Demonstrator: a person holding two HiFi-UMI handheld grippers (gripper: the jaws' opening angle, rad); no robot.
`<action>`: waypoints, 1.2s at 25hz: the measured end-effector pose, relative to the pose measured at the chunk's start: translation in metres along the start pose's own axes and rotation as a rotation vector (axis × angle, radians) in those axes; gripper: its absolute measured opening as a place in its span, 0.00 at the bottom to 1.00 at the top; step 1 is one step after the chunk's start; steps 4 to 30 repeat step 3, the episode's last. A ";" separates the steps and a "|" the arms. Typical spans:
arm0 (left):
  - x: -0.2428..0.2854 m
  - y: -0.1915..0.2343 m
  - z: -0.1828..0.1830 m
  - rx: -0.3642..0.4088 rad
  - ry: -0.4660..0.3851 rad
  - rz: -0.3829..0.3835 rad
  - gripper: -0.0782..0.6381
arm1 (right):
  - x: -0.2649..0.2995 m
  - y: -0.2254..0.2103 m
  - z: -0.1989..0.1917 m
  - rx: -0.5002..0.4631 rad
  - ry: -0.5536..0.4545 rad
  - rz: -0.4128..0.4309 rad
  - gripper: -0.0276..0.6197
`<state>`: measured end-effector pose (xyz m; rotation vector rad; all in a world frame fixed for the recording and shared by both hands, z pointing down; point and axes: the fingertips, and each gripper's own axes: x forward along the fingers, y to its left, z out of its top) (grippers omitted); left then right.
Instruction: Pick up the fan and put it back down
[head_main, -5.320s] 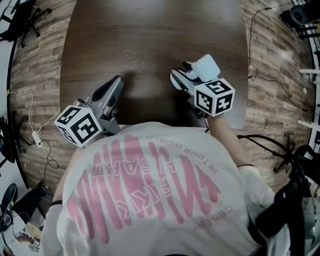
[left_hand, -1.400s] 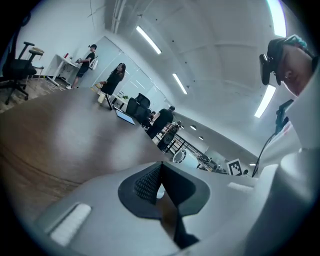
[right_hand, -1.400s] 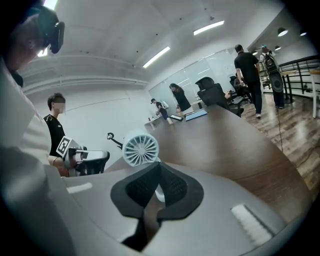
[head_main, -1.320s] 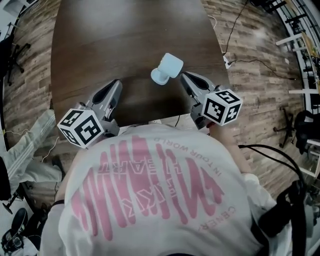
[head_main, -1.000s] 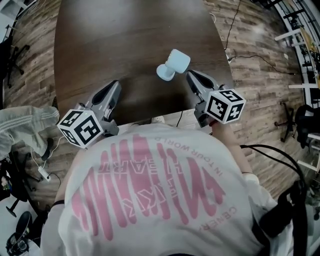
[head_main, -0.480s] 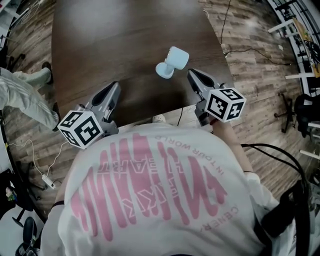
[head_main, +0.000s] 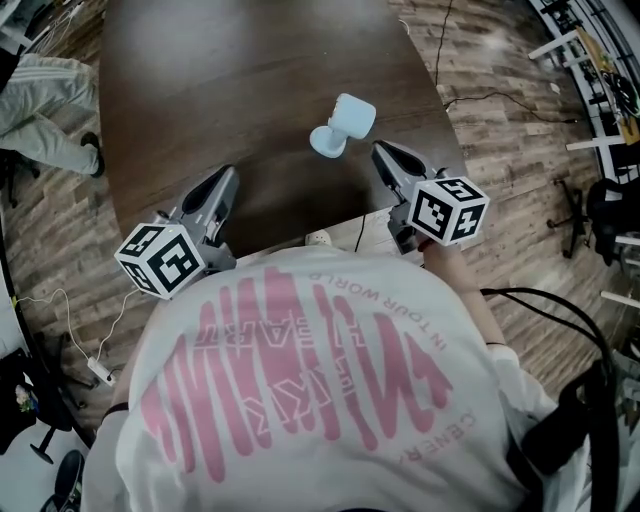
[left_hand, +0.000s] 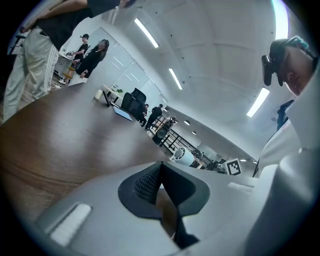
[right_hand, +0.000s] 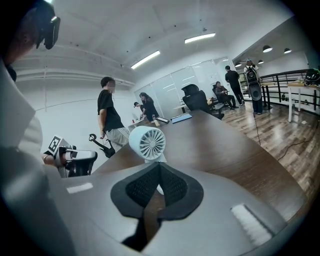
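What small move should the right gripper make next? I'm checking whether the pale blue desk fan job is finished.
Probably draw the right gripper back toward the person, clear of the pale blue desk fan. The fan, carried in that gripper seconds ago, now stands on its base on the dark wooden table, touching nothing, and the gripper's jaws are together and empty beside it.

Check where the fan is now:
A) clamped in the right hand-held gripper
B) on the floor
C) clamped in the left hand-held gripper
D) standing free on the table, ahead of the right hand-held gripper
D: the fan stands on its base on the table, apart from the right hand-held gripper, whose jaws are together with nothing between them.
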<state>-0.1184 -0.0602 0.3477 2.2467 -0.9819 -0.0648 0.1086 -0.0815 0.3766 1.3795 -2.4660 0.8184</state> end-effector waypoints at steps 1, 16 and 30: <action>-0.001 0.001 0.000 -0.001 0.001 0.001 0.13 | 0.001 0.001 -0.001 0.001 0.001 -0.001 0.05; -0.003 0.004 -0.001 -0.002 0.004 0.003 0.13 | 0.003 0.001 -0.003 0.002 0.002 -0.004 0.05; -0.003 0.004 -0.001 -0.002 0.004 0.003 0.13 | 0.003 0.001 -0.003 0.002 0.002 -0.004 0.05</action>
